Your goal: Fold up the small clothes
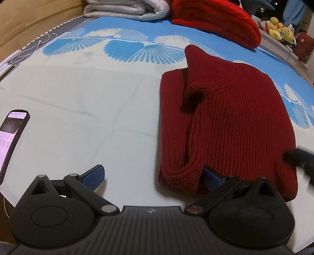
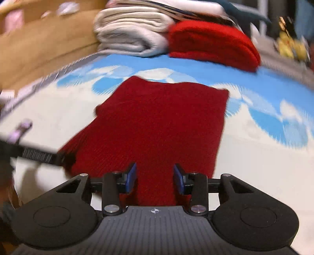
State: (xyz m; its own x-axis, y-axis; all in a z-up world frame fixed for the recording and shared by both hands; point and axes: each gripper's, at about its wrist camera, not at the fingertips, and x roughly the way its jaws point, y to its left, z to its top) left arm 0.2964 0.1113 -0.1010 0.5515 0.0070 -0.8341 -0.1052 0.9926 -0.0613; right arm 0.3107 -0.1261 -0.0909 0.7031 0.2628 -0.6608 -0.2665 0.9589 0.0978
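Observation:
A dark red knitted sweater lies folded on the bed, right of centre in the left wrist view; it also shows in the right wrist view. My left gripper is open wide; its right finger is tucked under the sweater's near left corner, its left finger lies on the bare sheet. My right gripper is open and empty, its fingers hovering over the sweater's near edge. The right wrist view is blurred by motion. The right gripper shows as a dark blur at the right edge of the left wrist view.
A phone with a lit screen lies at the left. A folded grey blanket and a bright red folded garment lie at the far end of the bed. Yellow plush toys sit at the far right. A white cable lies far left.

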